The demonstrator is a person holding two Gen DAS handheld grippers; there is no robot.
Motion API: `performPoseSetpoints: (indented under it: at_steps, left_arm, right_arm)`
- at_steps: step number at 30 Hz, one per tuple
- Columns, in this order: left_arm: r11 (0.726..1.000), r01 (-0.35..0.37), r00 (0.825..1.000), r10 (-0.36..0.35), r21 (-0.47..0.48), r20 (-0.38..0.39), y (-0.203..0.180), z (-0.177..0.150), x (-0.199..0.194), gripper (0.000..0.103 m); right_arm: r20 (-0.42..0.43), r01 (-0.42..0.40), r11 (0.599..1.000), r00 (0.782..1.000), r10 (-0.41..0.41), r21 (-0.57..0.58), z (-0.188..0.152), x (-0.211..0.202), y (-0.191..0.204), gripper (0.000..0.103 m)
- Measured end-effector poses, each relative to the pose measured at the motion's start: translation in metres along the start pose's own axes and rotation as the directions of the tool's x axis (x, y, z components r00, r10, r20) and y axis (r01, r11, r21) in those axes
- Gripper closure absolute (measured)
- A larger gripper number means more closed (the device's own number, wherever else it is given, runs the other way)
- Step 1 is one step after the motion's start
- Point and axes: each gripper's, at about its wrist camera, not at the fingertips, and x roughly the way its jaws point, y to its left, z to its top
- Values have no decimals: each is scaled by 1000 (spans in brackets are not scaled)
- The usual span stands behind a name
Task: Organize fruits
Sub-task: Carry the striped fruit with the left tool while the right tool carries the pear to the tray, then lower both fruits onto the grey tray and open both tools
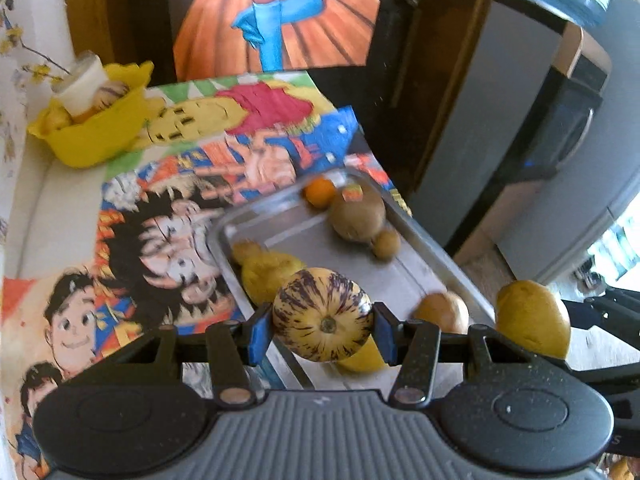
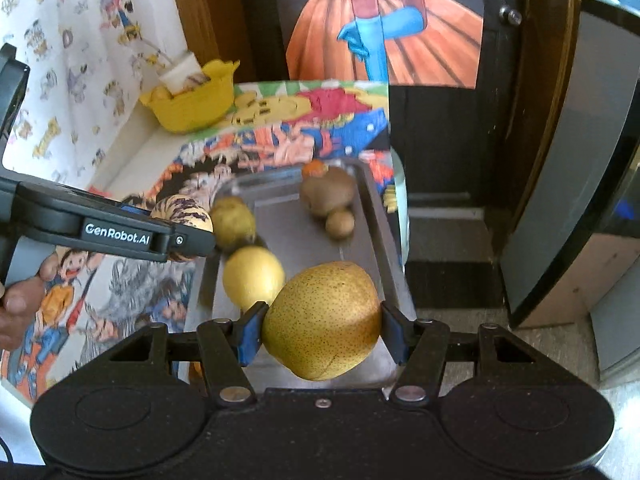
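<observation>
Nearest in the left wrist view: left gripper (image 1: 323,327) with jaws part-way closed, blue pads pressed on either side of a striped cream-and-purple melon (image 1: 322,314), held above the near end of a metal tray (image 1: 420,236). In the right wrist view: right gripper (image 2: 322,330) likewise clamped, jaws about half open around a speckled yellow-brown pear (image 2: 323,321), held over the tray's near right part (image 2: 380,236); a person's hand (image 2: 18,304) at the left edge on the other tool's handle. Just beyond the grippers, on the tray: a smooth yellow round fruit (image 2: 253,278) and a duller yellow-green one (image 2: 233,222) along the left side, touching or nearly so. Farther along, toward the tray's far right corner: a large brown fruit (image 1: 357,216) bearing a small sticker, a small brown fruit (image 1: 386,244) touching it on the near side, and an orange (image 1: 319,192) just behind. Beneath the tray, a counter covered by a bright cartoon-print cloth (image 1: 168,208). Farthest, at the back left corner: a yellow bowl (image 1: 96,128) holding a white cup (image 1: 84,80) and some fruit, well apart from the tray.
</observation>
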Motion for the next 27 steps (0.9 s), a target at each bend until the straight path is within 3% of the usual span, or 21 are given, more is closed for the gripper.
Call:
performPoseSetpoints:
  at_steps: [10,20,27]
  left_arm:
    - [999,34,993,-33,4,-111,-24,-33,15,47]
    - [997,63,984,-71,-55,-161,-47,-31,34,47]
    - [992,26,981,-50,-127,-185,-50,-32,46,47]
  right_arm:
    - [-76,-57,990,996,48,-129,-15,21,-12,42]
    - [-149,-173,952,979,138,-254,-10,42,-31,42]
    - [-169,-237,928,966,195,-286,-6,55,-37,42]
